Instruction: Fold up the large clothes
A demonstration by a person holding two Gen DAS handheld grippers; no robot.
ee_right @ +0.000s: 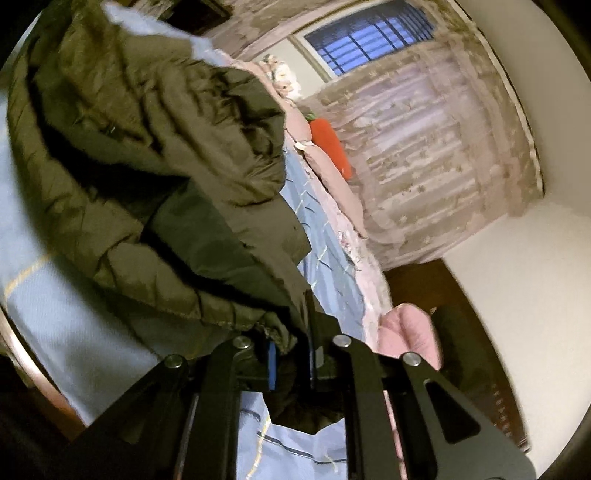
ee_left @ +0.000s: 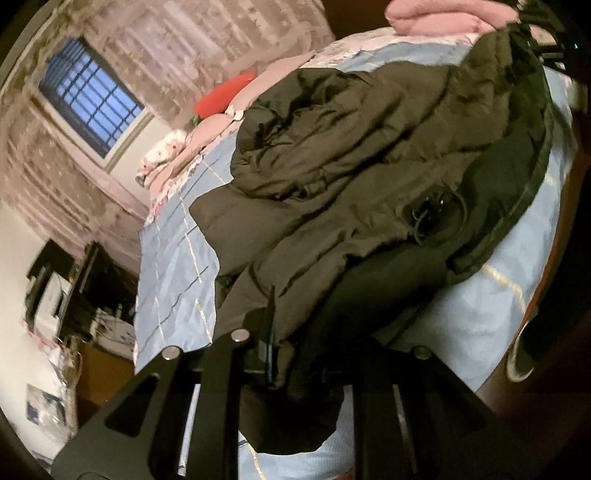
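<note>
A large olive-green padded jacket lies crumpled on a bed with a light blue checked sheet. In the left wrist view my left gripper is shut on a dark fold of the jacket's edge, which hangs down between the fingers. In the right wrist view the same jacket fills the left half, and my right gripper is shut on its gathered hem or cuff, lifted a little above the sheet. Both views are tilted and slightly blurred.
Pink bedding is piled at the bed's head, and a red carrot-shaped pillow lies along the far side. A curtained barred window is behind. A dark wooden headboard and a cluttered desk flank the bed.
</note>
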